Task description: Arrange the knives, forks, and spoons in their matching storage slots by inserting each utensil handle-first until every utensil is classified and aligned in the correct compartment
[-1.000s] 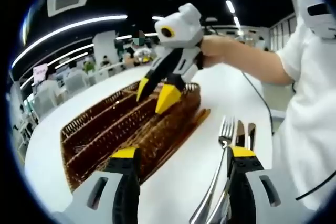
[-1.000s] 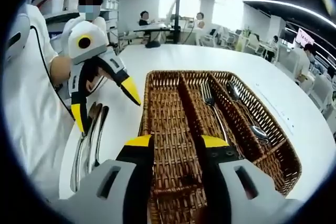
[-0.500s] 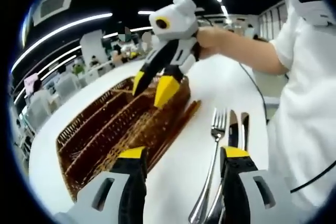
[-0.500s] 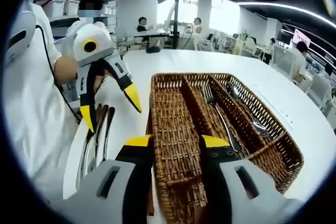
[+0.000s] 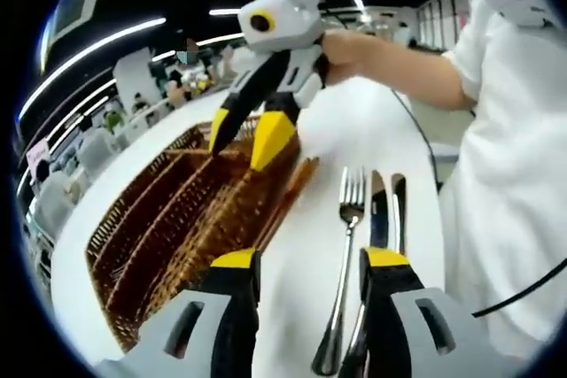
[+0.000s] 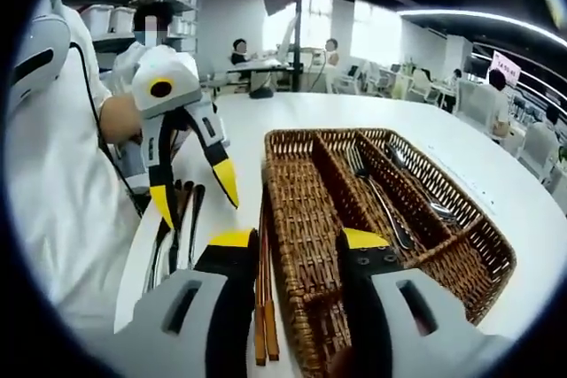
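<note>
Jaws: left gripper spread and empty over the fork; right gripper spread, empty.
Change: left gripper has drifted toward the loose cutlery; a pickup looks imminent.
Cutlery: shiny fork and knife lie side by side on the table, beside the wicker tray.

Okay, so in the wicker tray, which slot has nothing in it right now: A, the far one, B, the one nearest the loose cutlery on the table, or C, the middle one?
B: in the right gripper view the wicker tray holds a fork in its middle slot and a spoon in the far one, while the slot beside the loose cutlery shows only bare weave.
</note>
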Demonstrator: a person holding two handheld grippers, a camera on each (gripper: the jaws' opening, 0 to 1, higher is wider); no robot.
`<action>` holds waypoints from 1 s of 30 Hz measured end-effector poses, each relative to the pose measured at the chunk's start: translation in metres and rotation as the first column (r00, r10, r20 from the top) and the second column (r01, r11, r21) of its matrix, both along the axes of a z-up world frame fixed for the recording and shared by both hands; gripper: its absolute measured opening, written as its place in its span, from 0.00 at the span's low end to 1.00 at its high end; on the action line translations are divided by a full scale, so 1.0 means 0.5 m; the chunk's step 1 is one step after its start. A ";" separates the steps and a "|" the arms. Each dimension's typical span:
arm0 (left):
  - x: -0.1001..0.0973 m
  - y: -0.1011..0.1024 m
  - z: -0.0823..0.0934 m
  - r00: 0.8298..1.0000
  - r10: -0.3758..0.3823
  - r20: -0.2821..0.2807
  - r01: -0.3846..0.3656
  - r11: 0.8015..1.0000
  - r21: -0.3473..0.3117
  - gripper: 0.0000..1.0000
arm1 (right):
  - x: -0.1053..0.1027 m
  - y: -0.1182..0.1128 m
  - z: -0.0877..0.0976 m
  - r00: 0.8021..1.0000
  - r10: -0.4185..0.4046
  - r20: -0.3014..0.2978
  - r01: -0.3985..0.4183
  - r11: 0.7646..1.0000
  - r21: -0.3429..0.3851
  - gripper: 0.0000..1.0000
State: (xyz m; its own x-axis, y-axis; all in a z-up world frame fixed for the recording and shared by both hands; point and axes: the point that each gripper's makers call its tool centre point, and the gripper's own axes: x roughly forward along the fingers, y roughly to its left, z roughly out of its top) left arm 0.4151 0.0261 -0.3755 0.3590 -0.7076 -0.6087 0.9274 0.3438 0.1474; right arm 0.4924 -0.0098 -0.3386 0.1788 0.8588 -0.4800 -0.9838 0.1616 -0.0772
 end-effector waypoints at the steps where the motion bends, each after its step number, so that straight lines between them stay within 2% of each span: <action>1: 0.000 -0.001 -0.001 1.000 -0.001 -0.001 0.001 1.000 0.003 0.43 | -0.001 -0.001 0.001 1.000 -0.003 -0.003 0.003 1.000 0.007 0.38; 9: -0.003 -0.007 -0.006 1.000 -0.021 -0.013 0.021 0.999 0.029 0.43 | -0.012 -0.015 0.002 1.000 -0.025 -0.004 0.025 0.999 0.039 0.41; 18: -0.011 -0.018 -0.014 0.998 -0.053 -0.031 0.055 0.996 0.069 0.35 | -0.032 -0.027 0.011 0.999 -0.040 0.003 0.040 0.996 0.075 0.45; 30: -0.014 -0.027 -0.018 0.996 -0.076 -0.043 0.081 0.991 0.110 0.33 | -0.054 -0.033 0.016 0.998 -0.055 0.001 0.054 0.992 0.110 0.49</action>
